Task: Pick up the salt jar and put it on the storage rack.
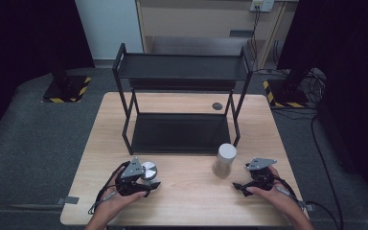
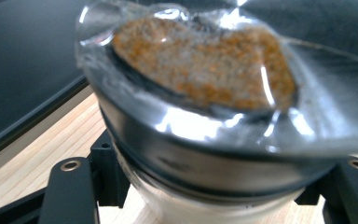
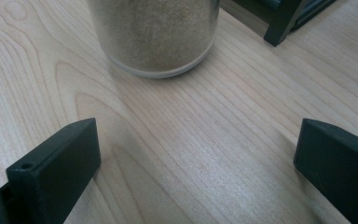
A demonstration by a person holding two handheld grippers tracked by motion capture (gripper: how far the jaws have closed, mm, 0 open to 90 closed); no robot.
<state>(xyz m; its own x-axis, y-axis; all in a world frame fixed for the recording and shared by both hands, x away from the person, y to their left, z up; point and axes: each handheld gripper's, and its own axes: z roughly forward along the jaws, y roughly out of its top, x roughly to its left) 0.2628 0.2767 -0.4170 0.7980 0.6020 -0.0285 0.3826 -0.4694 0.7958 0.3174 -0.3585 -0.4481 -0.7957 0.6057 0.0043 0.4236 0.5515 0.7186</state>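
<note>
A short jar [image 1: 149,169] with a silver lid stands at the table's front left. In the left gripper view, the jar [image 2: 200,84] holds orange-brown granules under a clear, shiny top and sits tight between the two black jaws. My left gripper [image 1: 149,177] [image 2: 209,198] is shut on it. A taller jar [image 1: 224,160] with a pale lid stands right of centre. My right gripper [image 1: 242,178] rests on the table to its right. In the right gripper view, that gripper [image 3: 196,154] is open with bare wood between its jaws, and the sandy jar [image 3: 156,32] is just ahead.
A black two-tier rack [image 1: 179,132] stands at the middle and back of the wooden table [image 1: 187,201]; one of its legs [image 3: 279,23] is close behind the tall jar. A dark round hole [image 1: 217,106] lies in the tabletop behind the rack.
</note>
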